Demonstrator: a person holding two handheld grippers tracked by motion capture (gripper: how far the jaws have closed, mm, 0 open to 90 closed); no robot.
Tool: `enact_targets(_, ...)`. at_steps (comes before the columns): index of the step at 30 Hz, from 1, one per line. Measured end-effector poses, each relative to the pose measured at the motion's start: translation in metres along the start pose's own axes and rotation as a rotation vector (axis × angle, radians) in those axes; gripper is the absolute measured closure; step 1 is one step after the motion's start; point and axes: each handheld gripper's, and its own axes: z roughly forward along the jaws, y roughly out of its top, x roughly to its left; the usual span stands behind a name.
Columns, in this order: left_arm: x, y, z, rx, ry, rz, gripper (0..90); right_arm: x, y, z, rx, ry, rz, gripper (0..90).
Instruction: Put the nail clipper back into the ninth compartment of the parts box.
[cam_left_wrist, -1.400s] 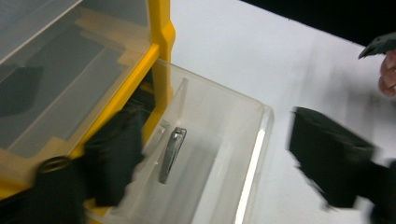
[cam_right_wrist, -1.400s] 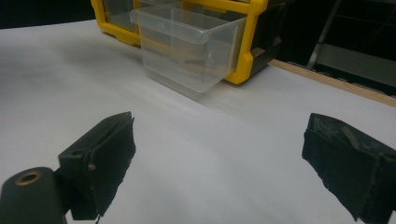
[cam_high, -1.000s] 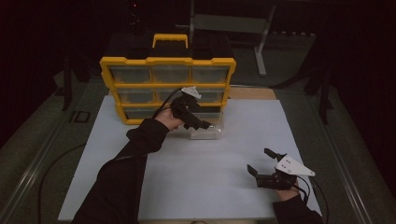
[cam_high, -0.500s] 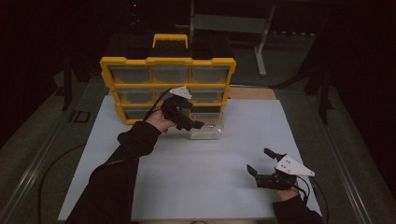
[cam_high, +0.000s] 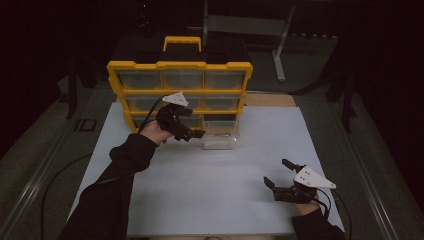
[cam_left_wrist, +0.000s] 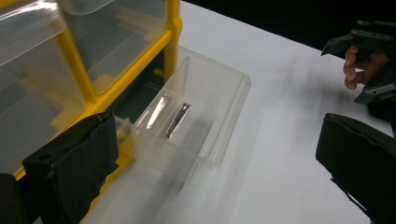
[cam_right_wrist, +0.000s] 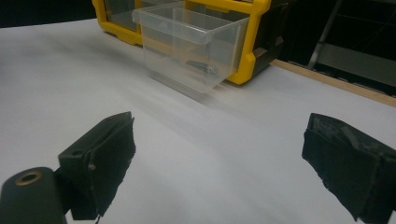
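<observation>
Lying in the clear drawer (cam_left_wrist: 205, 107): metal piece (cam_left_wrist: 177, 120).

The organiser (cam_high: 180, 92) has a bright yellow frame and handle, with clear, colourless drawers set between the yellow bars. At its 5 o'clock corner the pulled-out drawer (cam_left_wrist: 196, 112) is see-through plastic, and the small metal piece (cam_left_wrist: 177, 120) inside it is shiny silver. The sheet (cam_high: 210, 175) over the bench is plain white, without pattern. The left tool (cam_high: 192, 132) is black with a pale grey plate on top; the right tool (cam_high: 280, 177), at 4 o'clock on the sheet, is black too, its plate near white. Both sleeves are black.
</observation>
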Motion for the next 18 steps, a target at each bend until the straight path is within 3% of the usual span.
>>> enact_targets(18, -0.003, -0.041, -0.048, -0.043, 0.055, -0.055, 0.0, 0.003, 0.001, 0.002, 0.003, 0.003, -0.004, 9.3)
